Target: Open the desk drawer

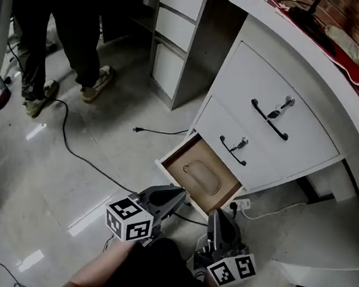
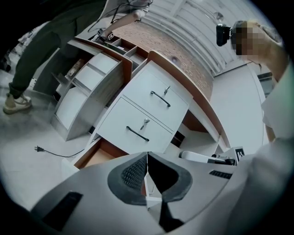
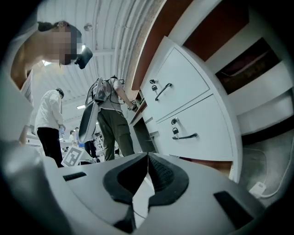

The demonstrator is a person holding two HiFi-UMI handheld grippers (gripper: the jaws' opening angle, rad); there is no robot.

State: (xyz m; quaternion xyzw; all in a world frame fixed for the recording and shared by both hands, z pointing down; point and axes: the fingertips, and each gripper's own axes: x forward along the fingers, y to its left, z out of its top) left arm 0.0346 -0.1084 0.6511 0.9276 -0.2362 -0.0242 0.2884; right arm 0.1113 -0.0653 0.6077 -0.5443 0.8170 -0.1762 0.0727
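The white desk (image 1: 305, 57) has two shut drawers with black handles, the upper (image 1: 269, 119) and the middle (image 1: 233, 150). Below them the bottom drawer (image 1: 198, 174) stands pulled out, and its brown inside holds nothing. My left gripper (image 1: 179, 199) is shut and hovers just in front of the open drawer's front edge, empty. My right gripper (image 1: 214, 216) is shut too, to the right of that drawer's front, holding nothing. In the left gripper view the jaws (image 2: 147, 158) meet below the open drawer (image 2: 94, 156). The right gripper view shows its jaws (image 3: 148, 158) closed beside the desk's drawer fronts (image 3: 185, 136).
A person (image 1: 56, 35) stands at the top left on the pale floor. A black cable with a plug (image 1: 139, 129) lies loose in front of the desk. A white socket strip (image 1: 243, 205) sits by the drawer. A second drawer cabinet (image 1: 176, 30) stands behind.
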